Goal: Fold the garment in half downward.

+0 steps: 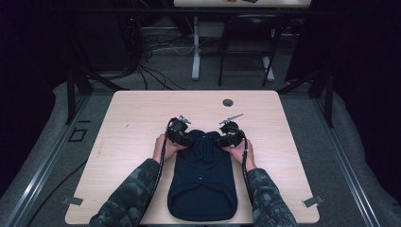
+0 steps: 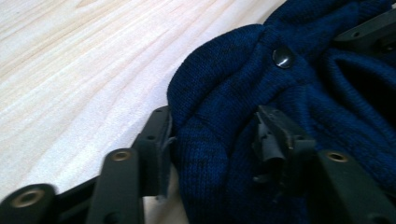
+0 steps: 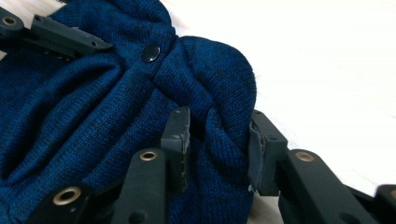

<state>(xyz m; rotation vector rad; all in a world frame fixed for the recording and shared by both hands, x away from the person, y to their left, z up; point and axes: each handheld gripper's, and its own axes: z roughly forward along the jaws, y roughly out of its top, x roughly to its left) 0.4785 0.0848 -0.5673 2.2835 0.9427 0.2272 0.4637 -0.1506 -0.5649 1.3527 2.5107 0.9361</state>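
A dark blue knitted sweater (image 1: 202, 182) lies flat on the wooden table (image 1: 137, 118), its bunched far end between my two grippers. My left gripper (image 1: 181, 134) is at the far left corner, and in the left gripper view my left gripper (image 2: 215, 144) has a thick fold of the sweater (image 2: 219, 93) between its jaws. My right gripper (image 1: 228, 135) is at the far right corner, where my right gripper (image 3: 218, 142) pinches another fold of the sweater (image 3: 93, 121). A dark snap button (image 2: 283, 57) (image 3: 150, 52) sits on the knit between them.
A round cable hole (image 1: 228, 102) is in the table beyond the grippers. Metal clips (image 1: 72, 200) (image 1: 313, 201) sit at the front corners. Bare wood lies left, right and beyond the sweater. Behind the table stand a white table leg (image 1: 196, 47) and a black chair (image 1: 248, 42).
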